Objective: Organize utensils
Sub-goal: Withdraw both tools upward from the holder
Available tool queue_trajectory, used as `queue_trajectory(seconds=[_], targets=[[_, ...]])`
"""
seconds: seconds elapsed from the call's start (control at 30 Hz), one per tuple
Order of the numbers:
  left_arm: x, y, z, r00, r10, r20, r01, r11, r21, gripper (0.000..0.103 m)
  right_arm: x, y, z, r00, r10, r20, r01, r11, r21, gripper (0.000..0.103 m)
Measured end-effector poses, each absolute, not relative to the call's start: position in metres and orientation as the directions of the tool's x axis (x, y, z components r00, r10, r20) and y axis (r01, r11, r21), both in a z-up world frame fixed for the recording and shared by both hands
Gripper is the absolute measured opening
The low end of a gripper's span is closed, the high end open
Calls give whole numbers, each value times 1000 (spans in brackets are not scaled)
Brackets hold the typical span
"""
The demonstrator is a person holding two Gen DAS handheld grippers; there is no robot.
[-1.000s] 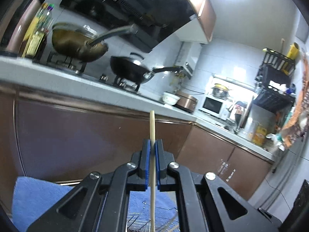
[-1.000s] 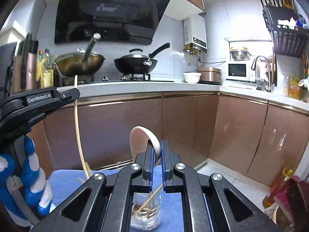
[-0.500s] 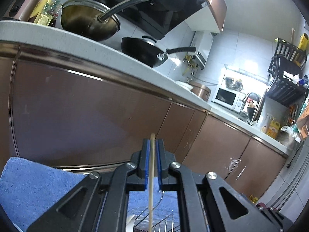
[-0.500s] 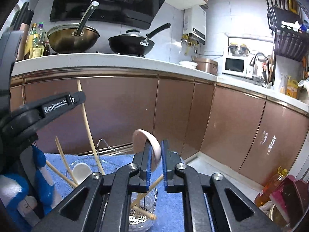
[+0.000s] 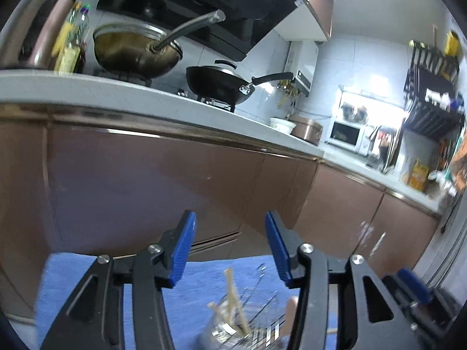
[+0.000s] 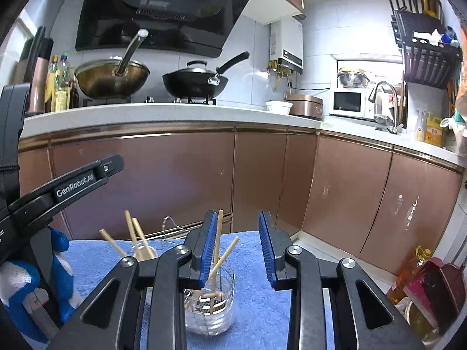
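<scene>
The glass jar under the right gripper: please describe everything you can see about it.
The glass jar is a short, clear, round container that looks like glass, with no lid on it. It stands upright on the blue cloth, directly below the right gripper, whose jaws are open and apart from it. Several light wooden sticks lean inside it, their ends rising above the rim, and one lies across the bottom. Something small and dark also lies on the bottom; I cannot tell what.
</scene>
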State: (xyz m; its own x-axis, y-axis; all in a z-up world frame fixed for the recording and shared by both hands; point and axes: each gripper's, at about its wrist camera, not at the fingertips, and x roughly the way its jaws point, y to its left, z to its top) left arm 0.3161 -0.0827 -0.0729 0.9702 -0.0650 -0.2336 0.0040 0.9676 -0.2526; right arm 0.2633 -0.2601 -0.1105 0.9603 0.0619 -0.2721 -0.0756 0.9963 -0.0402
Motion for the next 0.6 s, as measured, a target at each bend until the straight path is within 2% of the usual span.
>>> queue_trajectory(seconds=[0.03, 0.23, 0.6], targets=[[309, -82, -70, 971, -57, -233, 1, 972, -233, 49, 259, -261, -108, 961, 62, -271, -74, 997, -37, 37], [261, -83, -54, 970, 3, -244, -27, 995, -96, 56, 220, -266, -94, 962, 57, -268, -63, 998, -11, 41], [182, -69, -35, 980, 63, -188, -66, 998, -6, 66, 158, -270, -78, 964, 47, -260, -38, 999, 37, 49]])
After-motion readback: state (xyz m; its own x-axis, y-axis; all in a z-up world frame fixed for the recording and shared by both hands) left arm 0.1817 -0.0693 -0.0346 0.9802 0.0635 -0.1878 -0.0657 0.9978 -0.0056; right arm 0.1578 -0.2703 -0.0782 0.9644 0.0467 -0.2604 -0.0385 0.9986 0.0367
